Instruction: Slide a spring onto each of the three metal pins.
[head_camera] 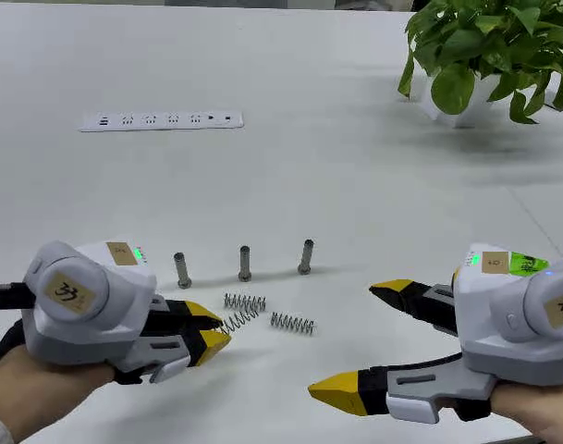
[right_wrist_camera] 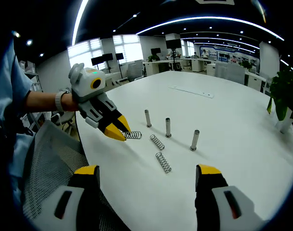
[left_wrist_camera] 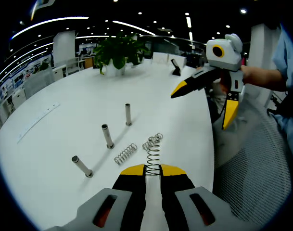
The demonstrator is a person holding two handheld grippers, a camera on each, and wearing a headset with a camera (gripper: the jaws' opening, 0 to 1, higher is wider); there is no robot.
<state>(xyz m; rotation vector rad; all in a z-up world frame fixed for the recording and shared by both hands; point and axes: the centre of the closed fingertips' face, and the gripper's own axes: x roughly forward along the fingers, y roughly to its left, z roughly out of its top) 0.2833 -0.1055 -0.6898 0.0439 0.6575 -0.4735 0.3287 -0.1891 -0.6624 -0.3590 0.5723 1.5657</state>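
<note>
Three pins (head_camera: 245,264) bare. Left gripper (head_camera: 216,331) pinching one spring (head_camera: 237,321); other two springs (head_camera: 292,323) loose near pins. Right gripper (head_camera: 344,339) wide, empty.

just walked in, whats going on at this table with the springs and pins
A person is working at a white table with a hand-held tool in each hand. The left tool is closed on the end of one spring. The other two springs lie loose on the table next to it. The three metal pins stand upright in a row, all bare. The right tool is open and holds nothing, off to the side.
</note>
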